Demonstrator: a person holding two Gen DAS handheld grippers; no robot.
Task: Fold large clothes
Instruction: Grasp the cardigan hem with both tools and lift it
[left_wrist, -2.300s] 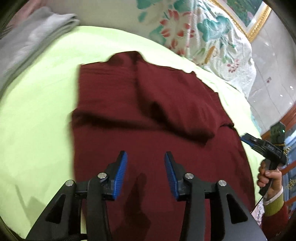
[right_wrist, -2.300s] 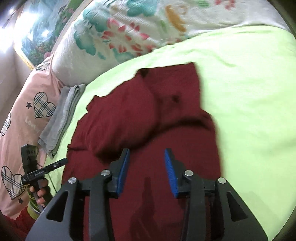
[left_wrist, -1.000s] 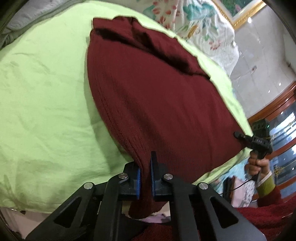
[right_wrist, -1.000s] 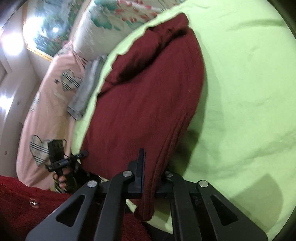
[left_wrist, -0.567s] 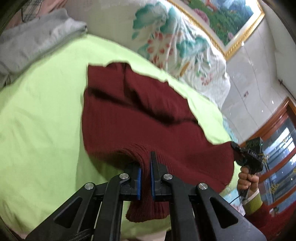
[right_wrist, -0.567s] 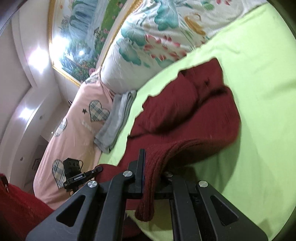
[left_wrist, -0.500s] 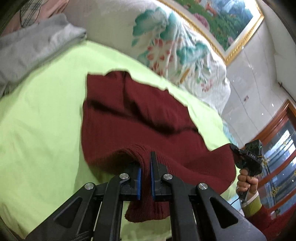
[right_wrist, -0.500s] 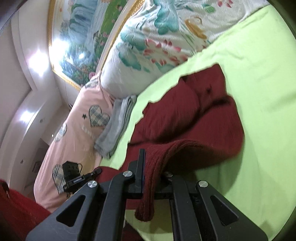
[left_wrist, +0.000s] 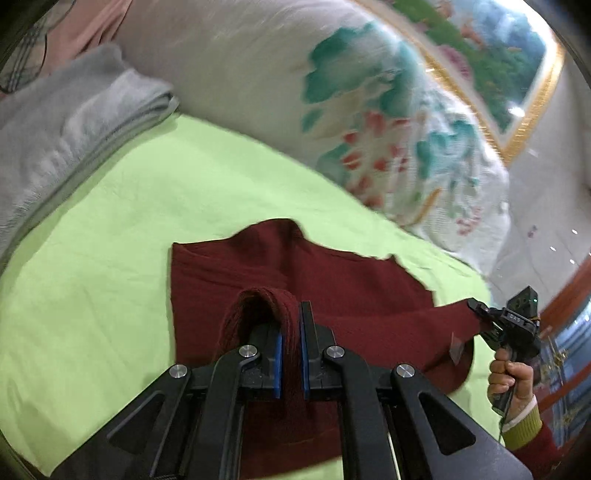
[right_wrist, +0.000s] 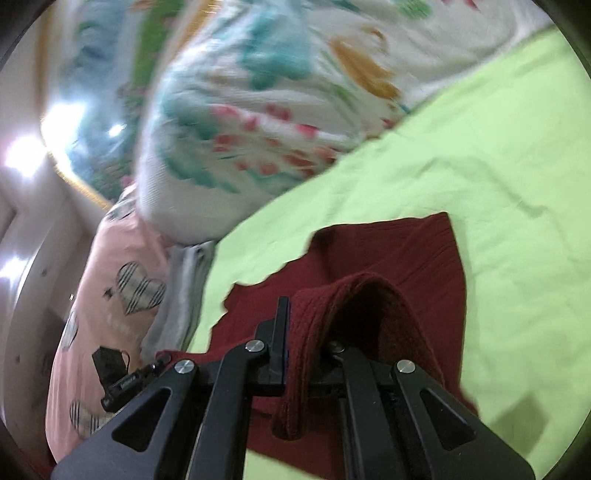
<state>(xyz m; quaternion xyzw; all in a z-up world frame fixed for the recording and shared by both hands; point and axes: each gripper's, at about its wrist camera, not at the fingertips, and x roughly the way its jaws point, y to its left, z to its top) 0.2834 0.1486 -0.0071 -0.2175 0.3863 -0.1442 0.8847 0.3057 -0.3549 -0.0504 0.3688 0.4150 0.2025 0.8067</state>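
Observation:
A dark red knitted sweater (left_wrist: 351, 288) lies on the lime green bed sheet (left_wrist: 110, 258), its lower part doubled over toward the collar end. My left gripper (left_wrist: 290, 325) is shut on one corner of its ribbed hem, which loops up over the blue pads. My right gripper (right_wrist: 301, 328) is shut on the other hem corner (right_wrist: 314, 332); the cloth drapes over and hides its right finger. In the left wrist view the right gripper (left_wrist: 480, 312) shows at the right, held by a hand (left_wrist: 511, 376), with the hem stretched to it. The sweater (right_wrist: 406, 251) fills the middle of the right wrist view.
A large flowered white pillow (left_wrist: 332, 110) lies along the head of the bed. A folded grey garment (left_wrist: 66, 136) sits at the left edge. A pink heart-print pillow (right_wrist: 110, 295) lies beyond it. A framed painting (left_wrist: 498, 48) hangs on the wall.
Both grippers have carried the hem up off the bed's near edge and forward toward the pillows, folding the sweater's lower half over its upper half. Both have stayed shut on the hem.

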